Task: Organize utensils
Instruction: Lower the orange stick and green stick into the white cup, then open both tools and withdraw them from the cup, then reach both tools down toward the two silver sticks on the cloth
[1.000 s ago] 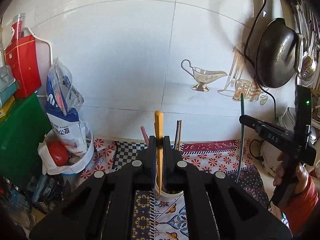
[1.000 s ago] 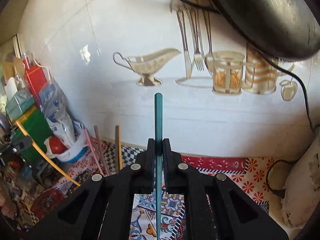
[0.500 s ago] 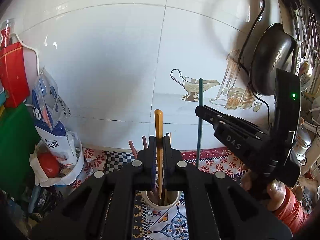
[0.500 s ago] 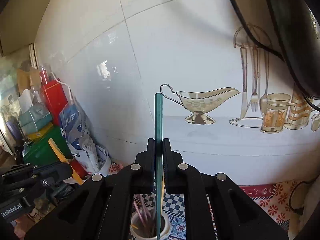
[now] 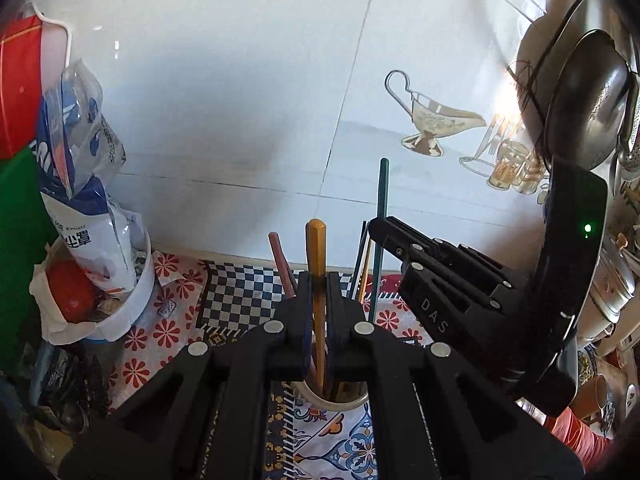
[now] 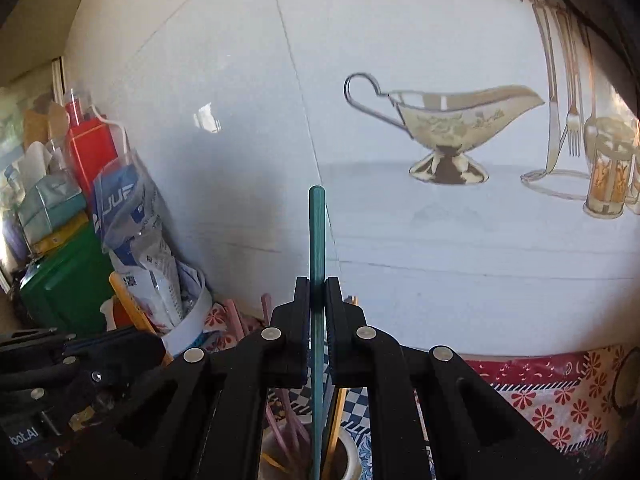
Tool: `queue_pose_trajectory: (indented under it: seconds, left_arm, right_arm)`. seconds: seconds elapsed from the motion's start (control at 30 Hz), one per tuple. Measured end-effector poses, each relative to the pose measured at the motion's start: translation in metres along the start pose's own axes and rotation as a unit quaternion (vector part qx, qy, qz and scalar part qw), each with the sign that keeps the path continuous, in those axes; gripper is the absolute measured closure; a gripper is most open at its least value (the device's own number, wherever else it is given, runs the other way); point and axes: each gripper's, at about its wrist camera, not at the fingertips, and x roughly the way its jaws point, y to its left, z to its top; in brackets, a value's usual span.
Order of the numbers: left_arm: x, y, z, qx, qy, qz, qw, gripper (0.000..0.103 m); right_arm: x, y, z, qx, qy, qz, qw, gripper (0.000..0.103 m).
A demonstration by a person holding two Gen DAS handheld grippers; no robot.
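My left gripper (image 5: 318, 292) is shut on an orange chopstick (image 5: 316, 252), held upright with its lower end inside a white cup (image 5: 332, 400). The cup holds several pink, dark and yellow chopsticks (image 5: 280, 260). My right gripper (image 6: 318, 296) is shut on a teal chopstick (image 6: 317, 232), upright over the same cup (image 6: 352, 456). In the left wrist view the right gripper (image 5: 380, 236) stands just right of the cup with the teal chopstick (image 5: 382, 200). In the right wrist view the left gripper (image 6: 156, 344) shows at lower left.
A white tiled wall (image 5: 240, 100) stands close behind. A white bowl with a bag and a red tomato (image 5: 72, 292) sits at left beside a green box (image 5: 16, 240). A dark pan (image 5: 584, 100) and metal pots (image 5: 612, 292) are at right. A patterned cloth (image 5: 168, 320) covers the counter.
Both grippers have come closer together over the cup and lowered. The teal chopstick has moved left toward the cup; the orange chopstick's lower end now sits in the cup.
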Motion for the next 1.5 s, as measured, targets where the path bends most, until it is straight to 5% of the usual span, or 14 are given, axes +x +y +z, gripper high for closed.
queue_pose_trajectory:
  seconds: [0.53, 0.93, 1.2, 1.3, 1.5]
  left_arm:
    - [0.025, 0.005, -0.014, 0.005, 0.050, 0.006, 0.9987, 0.099]
    - [-0.020, -0.015, -0.018, 0.042, 0.022, 0.020, 0.9987, 0.094]
    - [-0.049, -0.043, -0.033, 0.074, 0.021, -0.001, 0.9970, 0.083]
    - [-0.055, -0.058, -0.044, 0.093, 0.023, -0.006, 0.9954, 0.068]
    - [-0.044, -0.084, -0.079, 0.129, 0.059, -0.017, 0.9897, 0.060]
  right_arm:
    - [0.009, -0.004, -0.037, -0.037, 0.151, 0.050, 0.987, 0.096]
    - [-0.041, 0.007, -0.032, -0.055, 0.148, 0.032, 0.987, 0.094]
    - [-0.106, 0.001, -0.035, -0.043, 0.114, -0.013, 0.992, 0.077]
    - [-0.133, -0.009, -0.042, -0.031, 0.105, -0.037, 0.993, 0.060]
    - [-0.175, -0.039, -0.073, 0.019, 0.106, -0.098, 0.989, 0.033]
